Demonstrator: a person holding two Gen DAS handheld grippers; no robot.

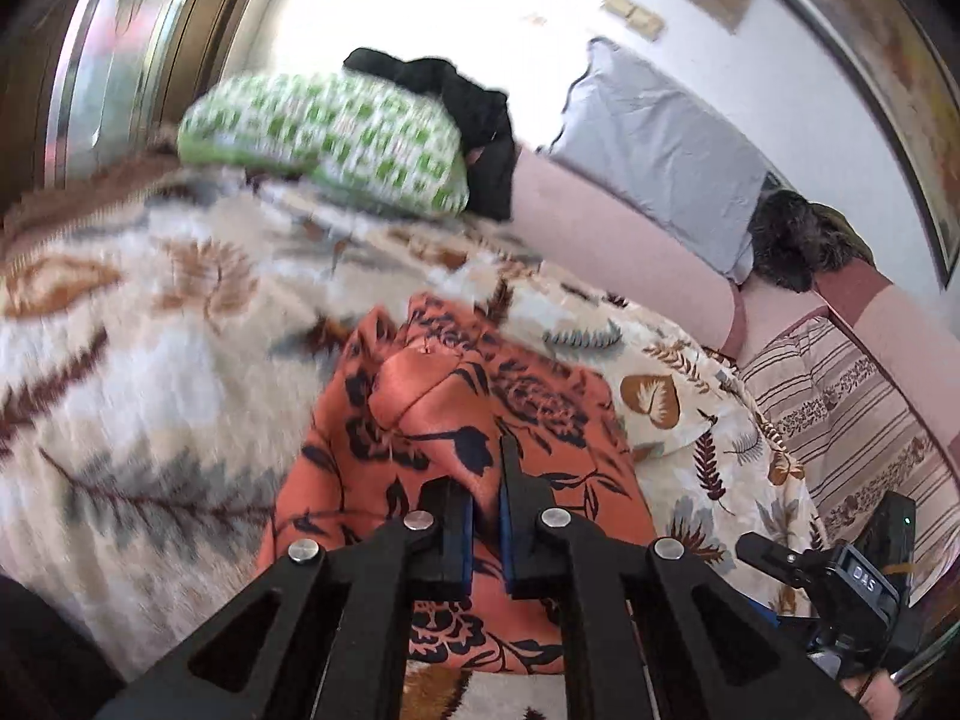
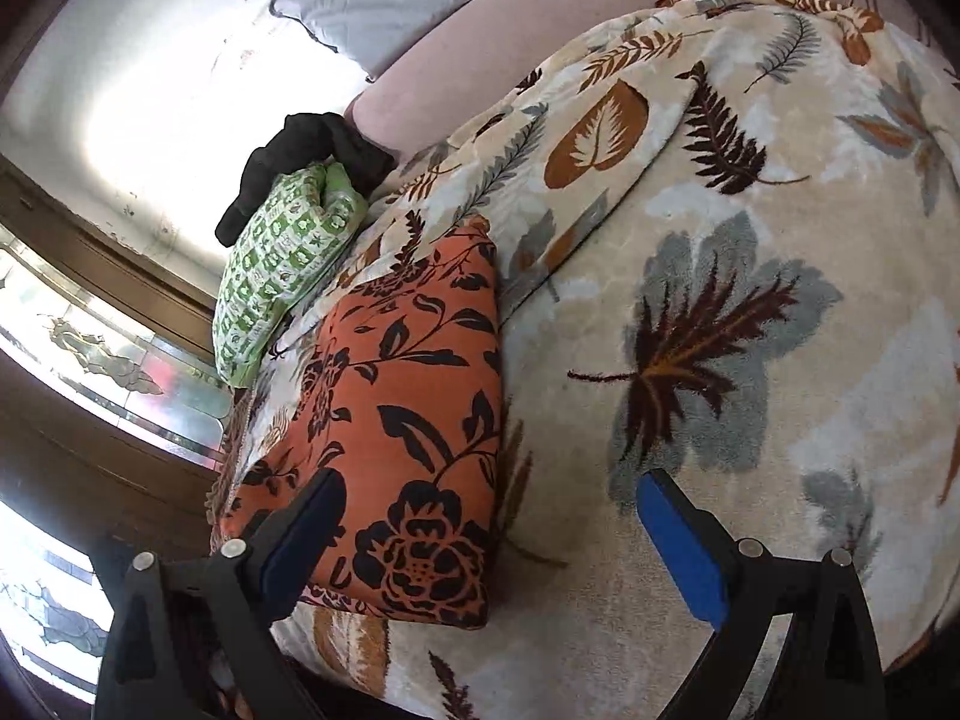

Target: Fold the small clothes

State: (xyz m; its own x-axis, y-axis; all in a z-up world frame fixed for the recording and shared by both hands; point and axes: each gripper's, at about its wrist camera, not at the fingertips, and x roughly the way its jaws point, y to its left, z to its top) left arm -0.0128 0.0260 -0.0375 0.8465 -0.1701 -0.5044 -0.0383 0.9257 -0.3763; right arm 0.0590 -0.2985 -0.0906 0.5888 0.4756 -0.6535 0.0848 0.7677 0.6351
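Two grippers are in view over a bed covered by a leaf-patterned blanket [image 2: 750,240]. The left gripper [image 1: 487,468] has its jaws pressed nearly together; whether a fold of cloth is caught between them cannot be told, as the picture is blurred there. The orange floral garment [image 1: 456,420] lies directly under and ahead of those jaws, bunched into a raised ridge just beyond the fingertips. The right gripper [image 2: 486,504] has its jaws spread wide, with nothing pinched. In the right wrist view the orange floral garment [image 2: 414,420] lies flat and folded on the blanket near the bed's edge; its lower left part sits behind the left-hand finger, and its right edge falls between the two fingers, well apart from the blue pad [image 2: 684,552] of the other finger. Beyond the garment, a green-and-white patterned cloth [image 2: 282,264] rests beside a black garment [image 2: 300,150]. A grey pillow [image 1: 654,150] leans against the pink headboard [image 1: 600,222].
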